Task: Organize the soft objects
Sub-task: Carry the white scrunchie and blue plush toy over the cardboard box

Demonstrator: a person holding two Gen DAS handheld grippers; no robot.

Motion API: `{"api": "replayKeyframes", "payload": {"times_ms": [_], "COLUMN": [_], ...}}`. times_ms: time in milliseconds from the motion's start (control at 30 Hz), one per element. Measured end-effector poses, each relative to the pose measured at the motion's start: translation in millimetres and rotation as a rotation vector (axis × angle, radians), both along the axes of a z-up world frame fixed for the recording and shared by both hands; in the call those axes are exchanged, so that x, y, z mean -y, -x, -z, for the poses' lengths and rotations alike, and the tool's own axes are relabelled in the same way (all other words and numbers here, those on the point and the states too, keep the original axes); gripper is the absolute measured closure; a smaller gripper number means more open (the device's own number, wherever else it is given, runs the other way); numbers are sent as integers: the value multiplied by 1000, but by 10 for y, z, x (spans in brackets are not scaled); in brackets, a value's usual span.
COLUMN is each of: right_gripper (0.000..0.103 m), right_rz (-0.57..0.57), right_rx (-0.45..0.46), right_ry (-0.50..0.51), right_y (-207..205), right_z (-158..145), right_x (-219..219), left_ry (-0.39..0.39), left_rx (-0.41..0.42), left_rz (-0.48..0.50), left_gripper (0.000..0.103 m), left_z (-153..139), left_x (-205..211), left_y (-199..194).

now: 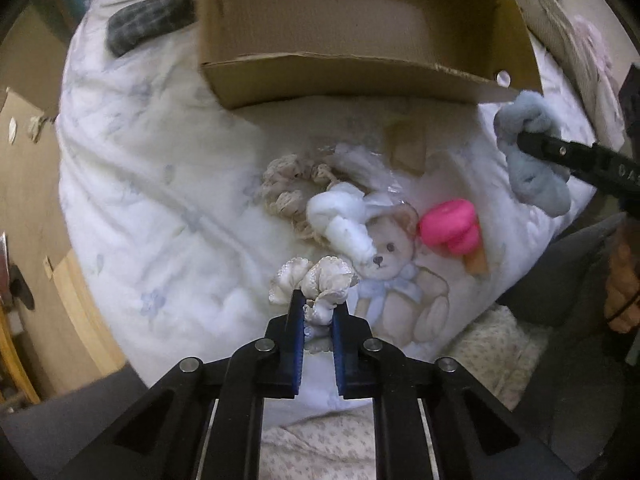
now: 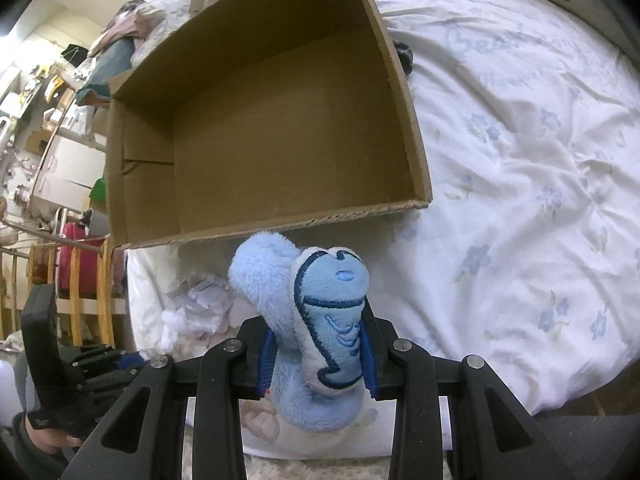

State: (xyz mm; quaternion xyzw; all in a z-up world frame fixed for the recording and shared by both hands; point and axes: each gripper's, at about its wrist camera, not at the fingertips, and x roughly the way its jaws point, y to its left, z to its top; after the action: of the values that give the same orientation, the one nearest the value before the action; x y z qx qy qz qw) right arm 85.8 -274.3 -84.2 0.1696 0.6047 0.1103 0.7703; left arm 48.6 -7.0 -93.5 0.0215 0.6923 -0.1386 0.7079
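Observation:
My left gripper (image 1: 317, 312) is shut on a white frilly soft item (image 1: 316, 284) above the bed. My right gripper (image 2: 316, 344) is shut on a light blue plush toy (image 2: 316, 320); it also shows at the right of the left wrist view (image 1: 528, 152), near the box corner. An empty open cardboard box (image 2: 256, 120) stands on the bed ahead of both grippers, also in the left wrist view (image 1: 352, 76). On the quilt lie a white plush (image 1: 340, 228), a beige knitted item (image 1: 288, 188) and a pink ice-cream toy (image 1: 454, 228).
A white quilt with a teddy bear print (image 1: 160, 208) covers the bed. A dark checked cloth (image 1: 148, 20) lies at the far left of the box. Crumpled plastic wrap (image 1: 360, 160) lies by the toys. Wooden furniture (image 2: 88, 280) stands beside the bed.

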Motion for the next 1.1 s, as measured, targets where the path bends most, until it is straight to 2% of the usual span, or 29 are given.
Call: {"api": "replayKeyframes", "payload": {"times_ms": [133, 267, 367, 467, 800, 1000, 1100], "right_gripper": [67, 67, 67, 67, 67, 67, 67], "right_rz": [-15, -38, -38, -51, -43, -17, 5], "right_rx": [20, 64, 106, 167, 306, 382, 397], "right_ry": [-22, -61, -100, -78, -77, -50, -61], "right_y": [51, 118, 175, 179, 63, -93, -192], "right_z": [-80, -209, -353, -588, -1251, -1420, -1401], "right_x": [-16, -44, -46, -88, -89, -14, 43], "left_ry": [-23, -6, 1, 10, 41, 58, 65], "left_rx": [53, 119, 178, 221, 343, 376, 389], "left_rz": [-76, -171, -232, -266, -249, -247, -235], "left_gripper": [92, 92, 92, 92, 92, 92, 92], "left_z": [-248, -461, -654, -823, -1322, -1393, -1385], "left_x": [-118, -260, -382, -433, -192, -81, -28], "left_y": [73, 82, 66, 15, -387, -695, -828]}}
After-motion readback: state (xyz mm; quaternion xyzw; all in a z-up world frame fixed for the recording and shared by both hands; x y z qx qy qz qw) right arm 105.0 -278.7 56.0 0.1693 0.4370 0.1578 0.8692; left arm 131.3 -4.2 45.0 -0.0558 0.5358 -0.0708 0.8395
